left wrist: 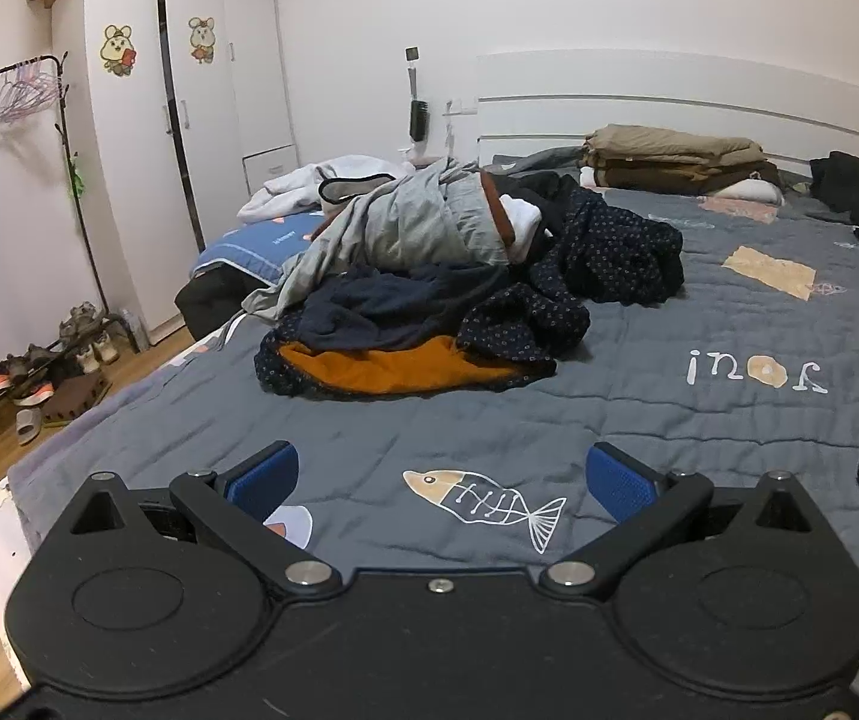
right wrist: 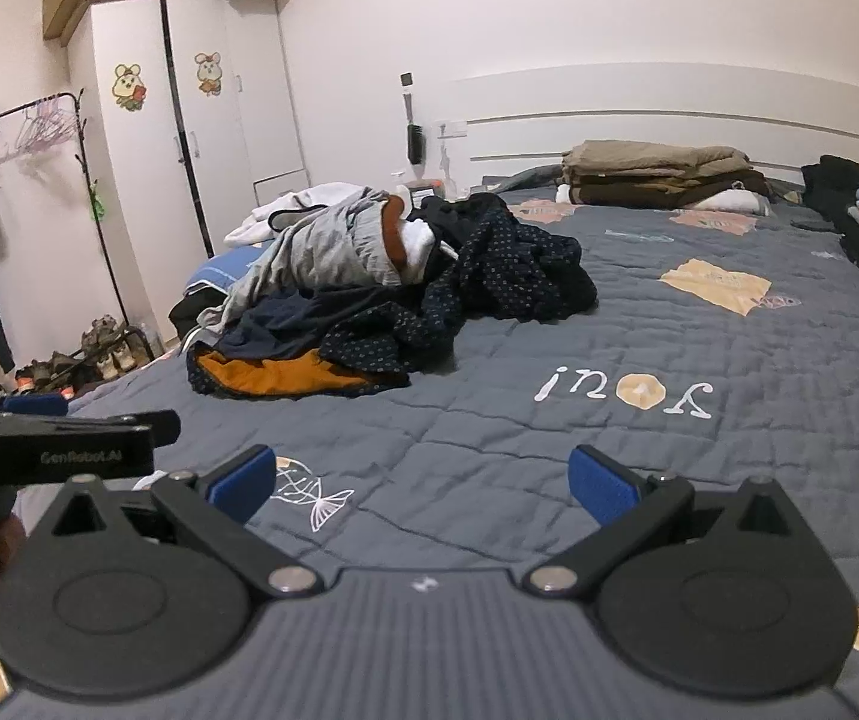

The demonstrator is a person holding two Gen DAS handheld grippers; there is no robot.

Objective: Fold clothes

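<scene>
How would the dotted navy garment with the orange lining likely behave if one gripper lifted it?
The dotted navy garment is crumpled, so probably floppy and drapes. It lies tangled under the grey garment, so it may drag that along.

"GenRobot.AI" is printed on the left gripper (right wrist: 69,456), seen in the right wrist view. White letters, read upside down as "inoy", are stitched on the quilt (left wrist: 609,420).

Matt black plastic on the left gripper (left wrist: 441,480) and right gripper (right wrist: 423,483), ribbed blue pads (left wrist: 618,483), shiny metal pivot pins (left wrist: 308,573). Ahead of both, soft quilted grey bedspread (left wrist: 639,432); beyond, crumpled cloth in the clothes pile (left wrist: 429,294). Far left, glossy white wardrobe (left wrist: 147,138).
</scene>
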